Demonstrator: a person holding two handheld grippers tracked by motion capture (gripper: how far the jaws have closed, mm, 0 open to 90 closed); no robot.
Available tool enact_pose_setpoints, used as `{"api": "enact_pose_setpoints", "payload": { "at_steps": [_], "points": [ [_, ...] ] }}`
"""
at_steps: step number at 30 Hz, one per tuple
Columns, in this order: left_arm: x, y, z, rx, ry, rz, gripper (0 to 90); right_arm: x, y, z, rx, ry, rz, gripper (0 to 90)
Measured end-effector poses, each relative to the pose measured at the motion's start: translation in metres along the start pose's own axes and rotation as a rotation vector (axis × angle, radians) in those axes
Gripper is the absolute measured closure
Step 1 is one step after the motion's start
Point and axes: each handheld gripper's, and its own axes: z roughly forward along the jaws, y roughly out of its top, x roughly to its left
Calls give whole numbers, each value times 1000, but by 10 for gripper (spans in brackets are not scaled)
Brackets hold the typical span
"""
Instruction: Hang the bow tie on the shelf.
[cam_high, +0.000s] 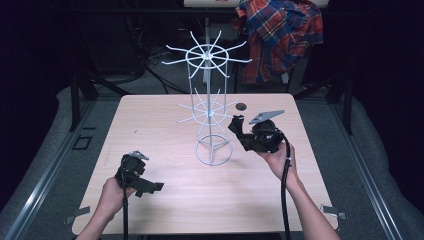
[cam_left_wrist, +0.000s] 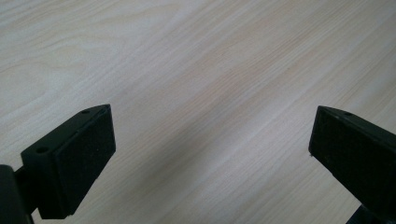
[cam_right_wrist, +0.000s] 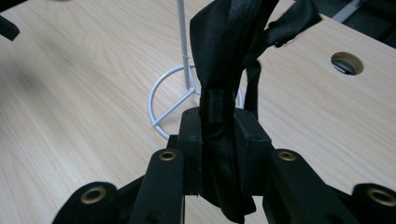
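Two claws worked over the wooden counter (cam_high: 165, 220). The right claw (cam_right_wrist: 219, 126) was pressed together on a black ribbon (cam_right_wrist: 233, 42), the cloth bunched between its jaws and rising above them, held just right of the white wire rack (cam_high: 210, 100) near the counter's middle. The left claw (cam_left_wrist: 210, 154) hung spread wide over bare wood at the near left, gripping nothing.
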Motion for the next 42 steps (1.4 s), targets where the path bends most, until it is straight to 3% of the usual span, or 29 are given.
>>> {"api": "enact_pose_setpoints", "payload": {
  "at_steps": [12,29,42],
  "points": [
    [0,0,0,0,-2,2,7,5,-3,21,51,46,-4,746],
    [0,0,0,0,-1,2,7,12,3,26,38,56,-37,745],
    [-1,-1,0,1,-2,0,7,12,2,31,56,63,-29,738]
  ]
}}
